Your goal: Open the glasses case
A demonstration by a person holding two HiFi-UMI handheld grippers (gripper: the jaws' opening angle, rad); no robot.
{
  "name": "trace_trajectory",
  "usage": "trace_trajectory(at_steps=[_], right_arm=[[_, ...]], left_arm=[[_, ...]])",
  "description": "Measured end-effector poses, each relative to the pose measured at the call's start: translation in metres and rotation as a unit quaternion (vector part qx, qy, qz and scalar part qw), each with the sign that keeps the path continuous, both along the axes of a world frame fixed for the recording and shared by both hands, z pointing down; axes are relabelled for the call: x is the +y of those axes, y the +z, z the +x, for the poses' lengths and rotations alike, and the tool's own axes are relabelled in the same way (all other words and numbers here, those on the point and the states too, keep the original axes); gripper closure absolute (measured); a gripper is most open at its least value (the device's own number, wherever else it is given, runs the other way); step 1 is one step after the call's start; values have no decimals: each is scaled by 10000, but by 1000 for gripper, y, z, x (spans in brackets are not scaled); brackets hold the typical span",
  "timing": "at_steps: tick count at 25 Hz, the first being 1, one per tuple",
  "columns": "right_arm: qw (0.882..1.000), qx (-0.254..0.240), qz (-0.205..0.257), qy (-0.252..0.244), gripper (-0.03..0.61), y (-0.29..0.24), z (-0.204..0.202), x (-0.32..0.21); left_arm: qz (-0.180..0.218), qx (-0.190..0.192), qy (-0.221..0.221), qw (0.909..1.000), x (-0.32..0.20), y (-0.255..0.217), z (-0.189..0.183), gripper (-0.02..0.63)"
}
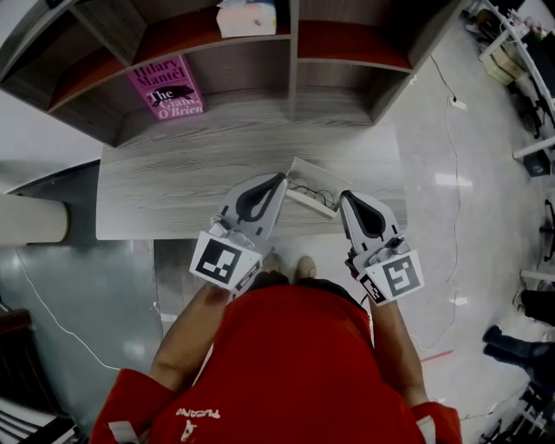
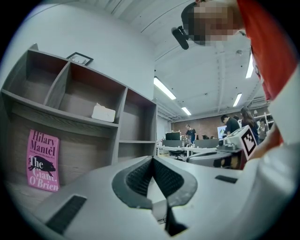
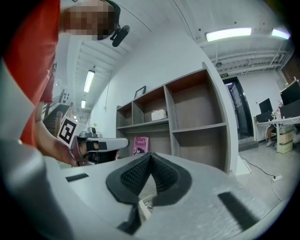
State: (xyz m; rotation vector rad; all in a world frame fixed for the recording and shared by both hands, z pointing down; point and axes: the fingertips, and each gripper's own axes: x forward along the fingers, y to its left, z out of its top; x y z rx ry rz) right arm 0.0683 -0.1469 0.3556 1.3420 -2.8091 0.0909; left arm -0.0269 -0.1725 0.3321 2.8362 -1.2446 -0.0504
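Note:
The white glasses case (image 1: pixel 310 185) lies open on the wooden desk (image 1: pixel 173 186), near its front edge, with thin dark glasses inside. My left gripper (image 1: pixel 279 179) hovers just left of the case and its jaws are shut with nothing between them. My right gripper (image 1: pixel 344 198) hovers just right of the case, also shut and empty. In the left gripper view the ribbed pads (image 2: pixel 140 176) meet at the tip; the right gripper view shows its pads (image 3: pixel 161 174) meeting the same way. Both grippers point level, above the desk.
A grey shelf unit (image 1: pixel 293 78) stands at the back of the desk, holding a pink book (image 1: pixel 165 87) and a white box (image 1: pixel 247 17). A cable (image 1: pixel 451 173) runs over the glossy floor to the right. Office desks with people (image 2: pixel 229 124) show far off.

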Motion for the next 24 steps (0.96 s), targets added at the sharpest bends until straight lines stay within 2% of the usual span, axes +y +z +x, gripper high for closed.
trace_trajectory(at_steps=[24], right_arm=[[9999, -88, 95, -102, 575, -2, -2, 8]], left_arm=[[46, 5, -101, 9999, 10, -6, -2, 604]])
